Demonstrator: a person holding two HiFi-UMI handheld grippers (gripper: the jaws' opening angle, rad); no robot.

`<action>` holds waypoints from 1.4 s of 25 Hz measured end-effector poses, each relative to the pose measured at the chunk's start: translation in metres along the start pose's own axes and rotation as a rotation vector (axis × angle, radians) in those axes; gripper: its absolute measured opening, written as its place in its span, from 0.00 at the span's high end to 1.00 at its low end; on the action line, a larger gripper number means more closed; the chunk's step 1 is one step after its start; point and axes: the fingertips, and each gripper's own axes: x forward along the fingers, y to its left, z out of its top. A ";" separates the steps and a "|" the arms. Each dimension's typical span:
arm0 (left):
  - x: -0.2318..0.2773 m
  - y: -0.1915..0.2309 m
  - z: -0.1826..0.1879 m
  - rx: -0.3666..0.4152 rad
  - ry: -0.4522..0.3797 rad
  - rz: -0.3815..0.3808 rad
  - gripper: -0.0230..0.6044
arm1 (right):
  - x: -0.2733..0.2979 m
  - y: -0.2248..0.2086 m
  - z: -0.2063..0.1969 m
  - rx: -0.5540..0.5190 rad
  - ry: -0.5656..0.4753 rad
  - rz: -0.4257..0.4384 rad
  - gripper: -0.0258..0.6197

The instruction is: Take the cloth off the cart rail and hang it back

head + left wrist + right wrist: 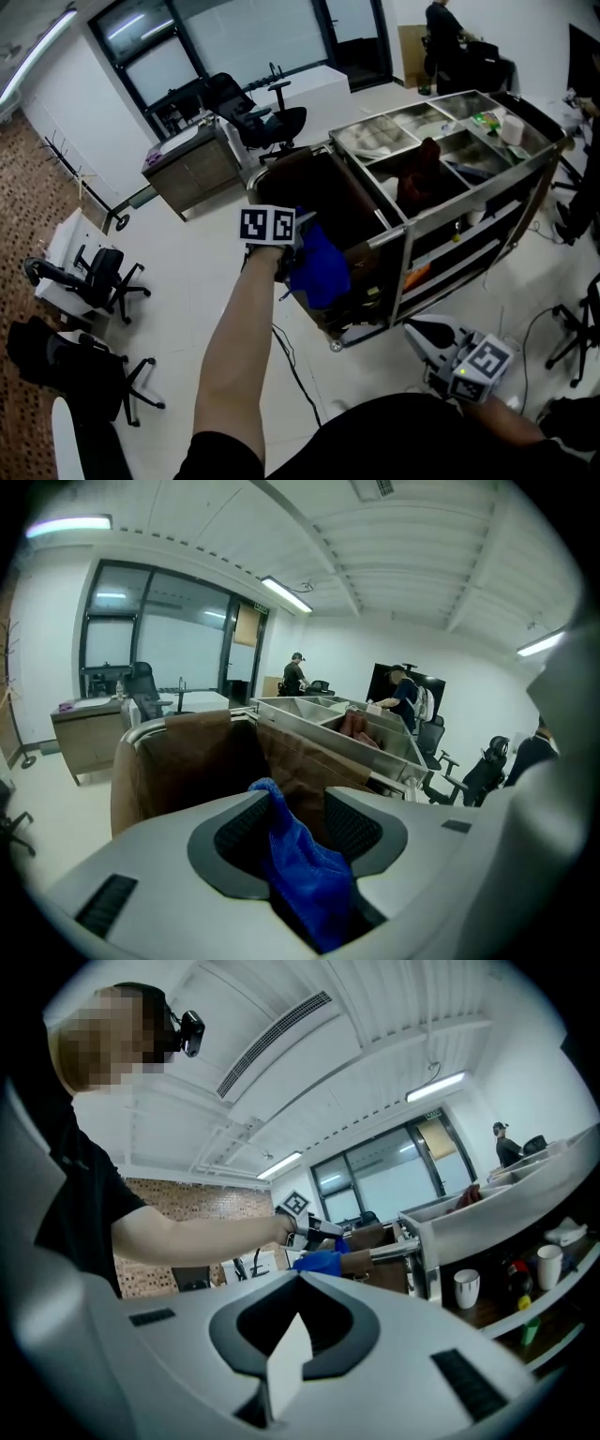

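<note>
A blue cloth (319, 267) hangs at the near end of the steel cart (539, 155), beside its brown bag-lined bin (309, 187). My left gripper (302, 239) is held out over it. In the left gripper view the blue cloth (305, 860) lies in the gap of the left gripper (300, 808), whose jaws stand wide apart and do not press it. The bin's rail (141, 728) shows just beyond. My right gripper (417, 330) is low near the cart's front corner, shut and holding nothing. From the right gripper (300, 1279) I see the cloth (319, 1262) by the rail (394, 1252).
The cart top holds steel trays with a dark red cloth (419, 173); cups (466, 1288) stand on its lower shelf. Office chairs (103, 277) are at the left, a desk (192, 164) behind. A cable (291, 361) runs over the floor. People stand at the far back (296, 672).
</note>
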 end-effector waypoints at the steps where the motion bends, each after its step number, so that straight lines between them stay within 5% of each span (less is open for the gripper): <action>1: -0.002 -0.001 -0.003 -0.004 0.001 -0.002 0.67 | 0.000 0.001 -0.001 -0.001 0.003 0.004 0.94; 10: -0.056 -0.044 -0.027 -0.118 -0.040 -0.176 0.67 | 0.013 0.015 -0.008 0.010 0.025 0.070 0.94; 16: -0.094 -0.066 -0.077 -0.274 -0.064 -0.294 0.67 | 0.032 0.035 -0.007 0.014 0.019 0.148 0.94; 26: -0.142 -0.109 -0.156 -0.226 -0.188 -0.212 0.67 | 0.051 0.055 -0.015 0.023 0.054 0.223 0.94; 32: -0.176 -0.146 -0.162 -0.056 -0.433 -0.041 0.69 | 0.056 0.059 -0.014 -0.003 0.063 0.215 0.94; 35: -0.195 -0.162 -0.165 -0.001 -0.560 0.052 0.86 | 0.057 0.068 -0.008 -0.004 0.027 0.246 0.94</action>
